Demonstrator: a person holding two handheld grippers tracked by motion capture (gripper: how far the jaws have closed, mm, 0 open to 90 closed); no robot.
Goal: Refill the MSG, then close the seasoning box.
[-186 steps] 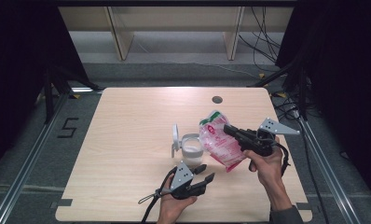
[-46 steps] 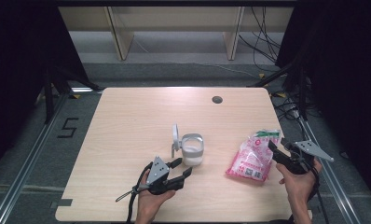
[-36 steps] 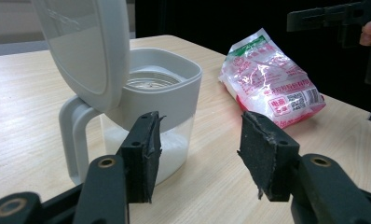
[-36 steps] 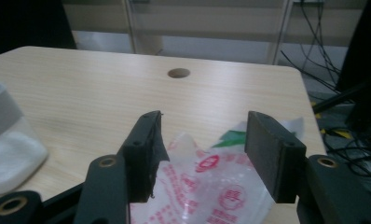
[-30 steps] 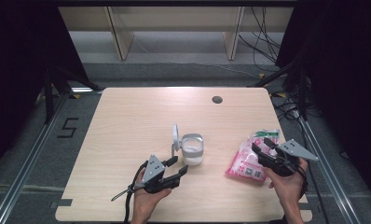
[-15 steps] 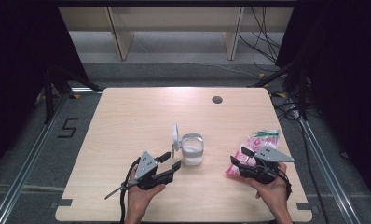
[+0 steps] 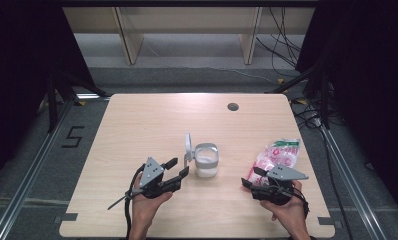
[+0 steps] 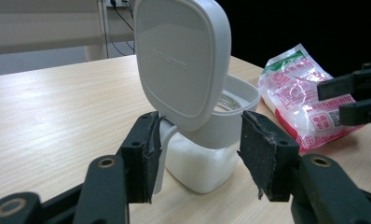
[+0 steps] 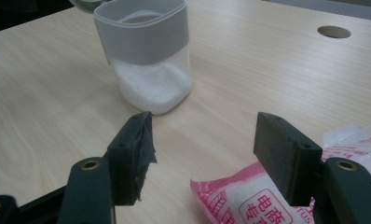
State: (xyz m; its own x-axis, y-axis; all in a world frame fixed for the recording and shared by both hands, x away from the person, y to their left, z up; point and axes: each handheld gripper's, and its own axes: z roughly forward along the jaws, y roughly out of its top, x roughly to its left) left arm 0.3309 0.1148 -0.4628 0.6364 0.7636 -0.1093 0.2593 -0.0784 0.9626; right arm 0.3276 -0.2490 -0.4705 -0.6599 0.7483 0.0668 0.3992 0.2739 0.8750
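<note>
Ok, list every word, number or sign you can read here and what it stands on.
"5": floor marking left of the table.
"电商": white label on the pink bag; the print below it is cut off.
Embossed word on the container lid: too faint to read.
Bag's other print and square code: too small to read.

We see two bare forearms, no sleeves. The left gripper [image 7: 179, 167] is black, topped by a grey three-cornered plate, with a black cable trailing off behind. The right gripper [image 7: 250, 177] matches it: black body, grey plate. Up close, each black jaw carries a brass-ringed screw hole and a rough, frayed dark pad.
</note>
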